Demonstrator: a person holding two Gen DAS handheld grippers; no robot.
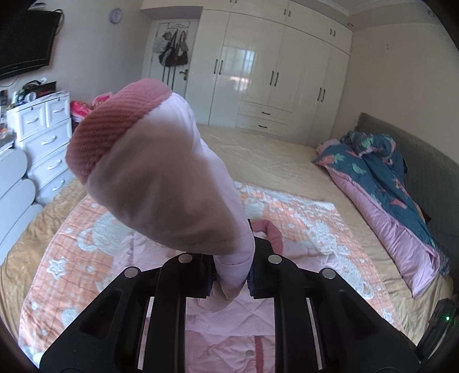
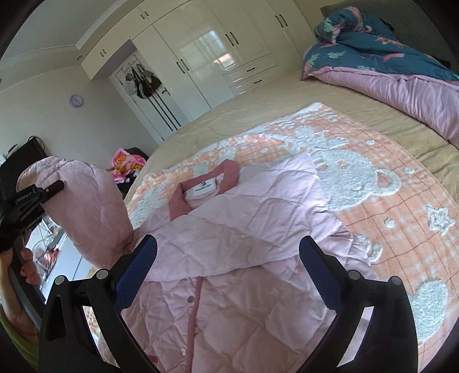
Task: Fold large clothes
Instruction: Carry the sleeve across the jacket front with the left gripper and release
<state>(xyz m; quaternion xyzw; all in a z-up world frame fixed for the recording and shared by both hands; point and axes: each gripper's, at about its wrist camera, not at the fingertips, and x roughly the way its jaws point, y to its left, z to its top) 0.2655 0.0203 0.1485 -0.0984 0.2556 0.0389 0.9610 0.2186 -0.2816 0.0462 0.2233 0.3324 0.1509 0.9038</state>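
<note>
Aloft, left gripper (image 1: pixel 231 275) pinches jacket (image 2: pixel 246 229) sleeve (image 1: pixel 160 178).

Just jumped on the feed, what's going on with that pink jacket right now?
A person is folding a quilted pink jacket laid on the bear-print blanket on the bed. The left gripper is shut on one sleeve, holding it up off the bed with its ribbed cuff raised. The right gripper is open and empty, above the jacket's front. The other sleeve already lies folded across the chest.

white wardrobe (image 1: pixel 275 71), teal floral duvet (image 1: pixel 381 160), peach bear blanket (image 2: pixel 358 183), white drawers (image 1: pixel 46 134), wall clock (image 1: pixel 115 15)
</note>
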